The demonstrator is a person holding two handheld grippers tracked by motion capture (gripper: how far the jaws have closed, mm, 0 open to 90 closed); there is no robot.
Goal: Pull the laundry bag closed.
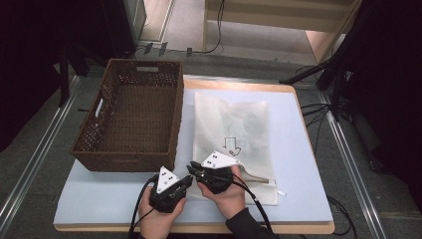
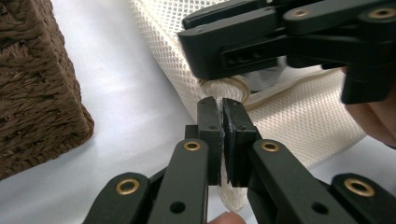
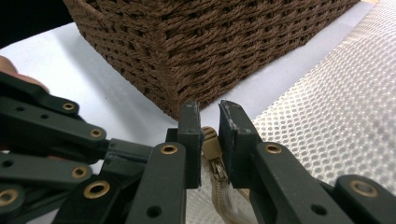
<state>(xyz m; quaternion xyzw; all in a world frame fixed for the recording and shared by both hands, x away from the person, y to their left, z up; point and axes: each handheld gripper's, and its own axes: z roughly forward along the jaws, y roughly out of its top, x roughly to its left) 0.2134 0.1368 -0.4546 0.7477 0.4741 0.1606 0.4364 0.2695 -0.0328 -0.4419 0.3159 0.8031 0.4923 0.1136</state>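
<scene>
Both hands come in from the near edge of the table (image 1: 298, 149) and meet close together at the near left corner of the mesh bag (image 1: 231, 129). The left hand (image 1: 157, 216) holds the left gripper (image 1: 188, 180) low, pointing to the right. Its fingers (image 2: 208, 135) are pressed together on a fold of the bag's edge, with only the thin mesh between them.

The right hand (image 1: 226, 196) holds the right gripper (image 1: 193, 168) pointing to the left, so the two tips almost touch. Its fingers (image 3: 238, 140) stand a little apart, on both sides of the zipper pull (image 3: 211, 142). The gap is narrow, and I cannot tell if the pads really press on the pull.

The bag lies flat on the table, just right of the brown basket (image 1: 132, 114), with its zipper end toward the person.

From above, the two grippers cover the bag's corner, so the grip itself is hidden there. In the left gripper view the right gripper is cut off at the top and right edge. In the right gripper view the zipper runs out of the picture at the bottom. What is inside the bag is hard to make out; only dim grey shapes show through the mesh.
</scene>
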